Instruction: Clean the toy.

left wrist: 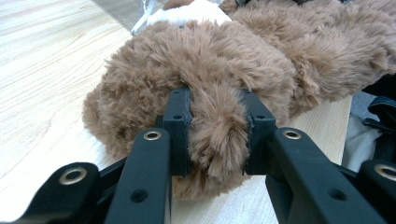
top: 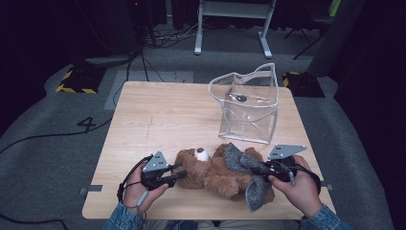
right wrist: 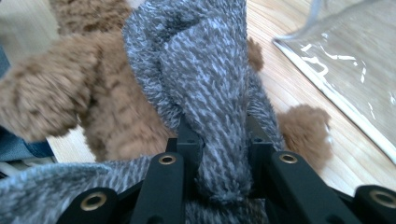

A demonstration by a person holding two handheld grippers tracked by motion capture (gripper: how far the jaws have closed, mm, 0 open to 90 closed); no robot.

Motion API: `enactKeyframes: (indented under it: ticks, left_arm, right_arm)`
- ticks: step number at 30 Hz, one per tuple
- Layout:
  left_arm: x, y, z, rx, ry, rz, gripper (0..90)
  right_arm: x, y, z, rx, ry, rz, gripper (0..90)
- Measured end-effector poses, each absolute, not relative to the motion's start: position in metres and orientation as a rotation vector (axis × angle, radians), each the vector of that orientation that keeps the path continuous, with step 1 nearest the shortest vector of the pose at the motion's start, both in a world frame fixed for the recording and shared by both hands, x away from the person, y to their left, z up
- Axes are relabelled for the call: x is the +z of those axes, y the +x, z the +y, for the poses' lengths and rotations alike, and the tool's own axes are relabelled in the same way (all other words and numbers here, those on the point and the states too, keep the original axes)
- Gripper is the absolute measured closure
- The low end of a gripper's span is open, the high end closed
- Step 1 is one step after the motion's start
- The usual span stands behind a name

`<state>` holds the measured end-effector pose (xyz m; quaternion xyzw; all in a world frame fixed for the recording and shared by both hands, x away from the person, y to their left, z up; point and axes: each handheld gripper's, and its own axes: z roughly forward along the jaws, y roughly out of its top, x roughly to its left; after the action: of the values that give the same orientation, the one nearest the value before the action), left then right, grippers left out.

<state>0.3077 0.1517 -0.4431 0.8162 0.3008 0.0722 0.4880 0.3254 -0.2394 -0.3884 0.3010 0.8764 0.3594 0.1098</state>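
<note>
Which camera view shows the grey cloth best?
The right gripper view: the grey cloth is bunched between that gripper's jaws. The high view shows the cloth draped over the teddy bear, small.

Dim room, grey carpet

Wooden counter in the middle; white desk frame behind; cables all over the floor.

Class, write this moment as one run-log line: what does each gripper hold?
left gripper: shut on teddy bear | right gripper: shut on grey scarf | clear bag: upright, apart
</note>
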Motion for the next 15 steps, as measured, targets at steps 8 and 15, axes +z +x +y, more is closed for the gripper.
enactKeyframes:
  ticks: [8, 15]
  left_arm:
    - [-0.443, 0.308, 0.152, 0.158, 1.976, 0.739, 68.3]
    - [-0.438, 0.303, 0.151, 0.097, 1.944, 0.728, 68.9]
  right_arm:
    - [-0.394, 0.324, -0.263, 1.044, 0.960, 2.556, 75.0]
    - [-0.393, 0.320, -0.287, 1.017, 1.030, 2.509, 74.9]
